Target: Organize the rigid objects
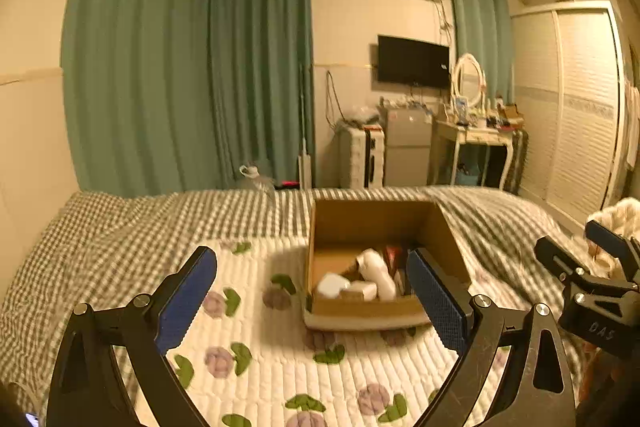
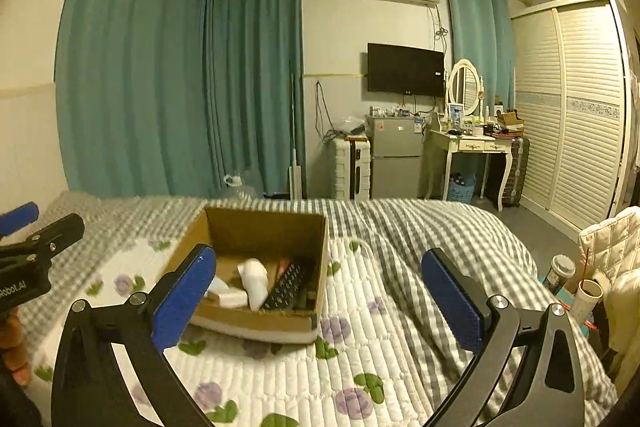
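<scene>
An open cardboard box (image 1: 448, 231) (image 2: 260, 227) stands on the bed's white floral quilt (image 1: 280, 355) (image 2: 360, 359). Inside it lie a white bottle (image 1: 376, 273) (image 2: 256, 281), small white boxes (image 1: 334, 285) (image 2: 230, 297) and a black remote (image 2: 286, 285). My left gripper (image 1: 312, 299) is open and empty, held above the quilt just in front of the box. My right gripper (image 2: 320, 303) is open and empty, near the box's front right corner. Each gripper shows at the edge of the other's view: the right gripper (image 1: 592, 275), the left gripper (image 2: 28, 247).
A grey checked blanket (image 1: 120, 227) (image 2: 440, 227) covers the far half of the bed. Beyond it are teal curtains (image 2: 180, 87), a small fridge (image 2: 394, 155), a dressing table (image 2: 472, 147) and a wardrobe (image 2: 568, 107). Cups (image 2: 588, 291) and a padded chair (image 2: 612, 239) stand at the bed's right side.
</scene>
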